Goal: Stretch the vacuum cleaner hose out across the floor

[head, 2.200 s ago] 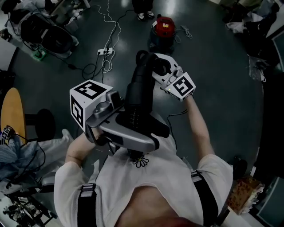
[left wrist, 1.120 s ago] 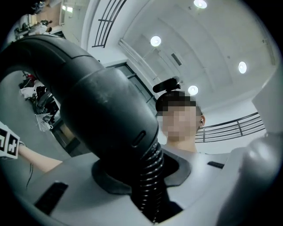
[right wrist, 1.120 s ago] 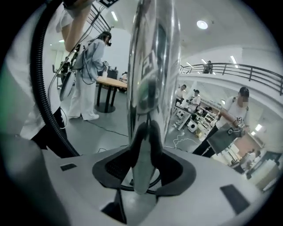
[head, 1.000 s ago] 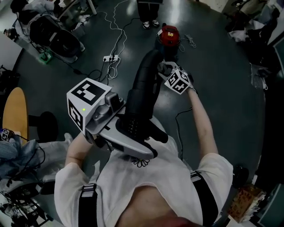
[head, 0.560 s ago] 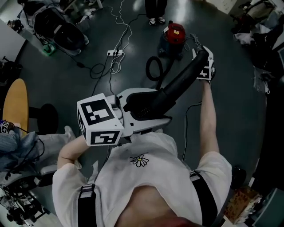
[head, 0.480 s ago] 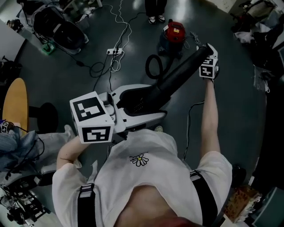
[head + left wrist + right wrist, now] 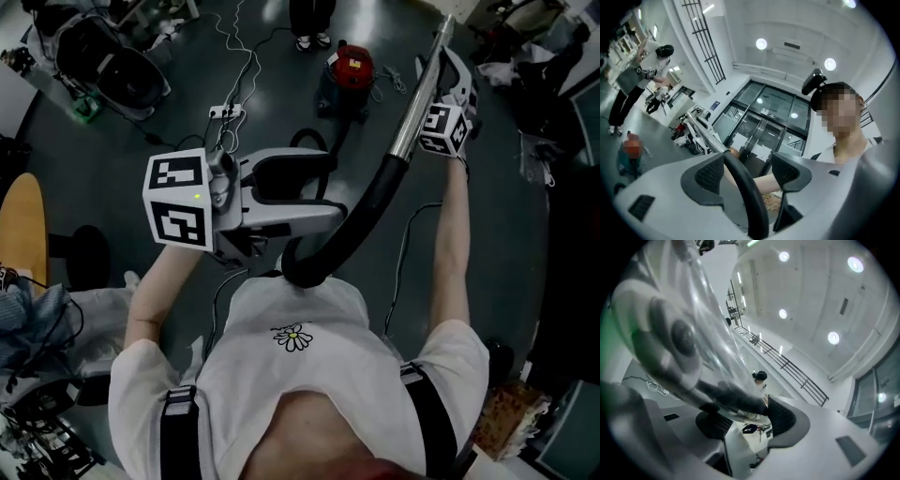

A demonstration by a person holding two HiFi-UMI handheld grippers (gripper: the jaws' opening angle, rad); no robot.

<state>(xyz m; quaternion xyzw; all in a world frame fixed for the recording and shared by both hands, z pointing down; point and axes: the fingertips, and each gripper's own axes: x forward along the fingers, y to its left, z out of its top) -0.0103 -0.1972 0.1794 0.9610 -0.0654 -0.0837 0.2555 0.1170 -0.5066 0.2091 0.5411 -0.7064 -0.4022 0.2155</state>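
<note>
The black vacuum hose [image 7: 361, 216] curves up from my chest into a shiny metal wand [image 7: 415, 103] that points up and away. My right gripper [image 7: 441, 82], arm stretched far forward, is shut on that wand. In the right gripper view the blurred wand [image 7: 701, 333] lies across both pads while the jaws are opening. My left gripper [image 7: 328, 187] stands wide open. The hose [image 7: 745, 197] passes between its jaws, near the left pad and apart from the right one. The red vacuum cleaner [image 7: 349, 67] sits on the dark floor beyond, with a hose loop [image 7: 305, 141] beside it.
A power strip with white cables [image 7: 222, 110] lies on the floor at the upper left. Dark bags [image 7: 112, 66] sit beyond it. A round wooden tabletop [image 7: 19, 244] is at the left edge. A person's feet [image 7: 309, 39] stand behind the cleaner. Clutter lines the right side.
The left jaws have let go of the thick hose end and stand wide. The right gripper has swung the wand up and out to the far right, drawing the hose into a long curve.
</note>
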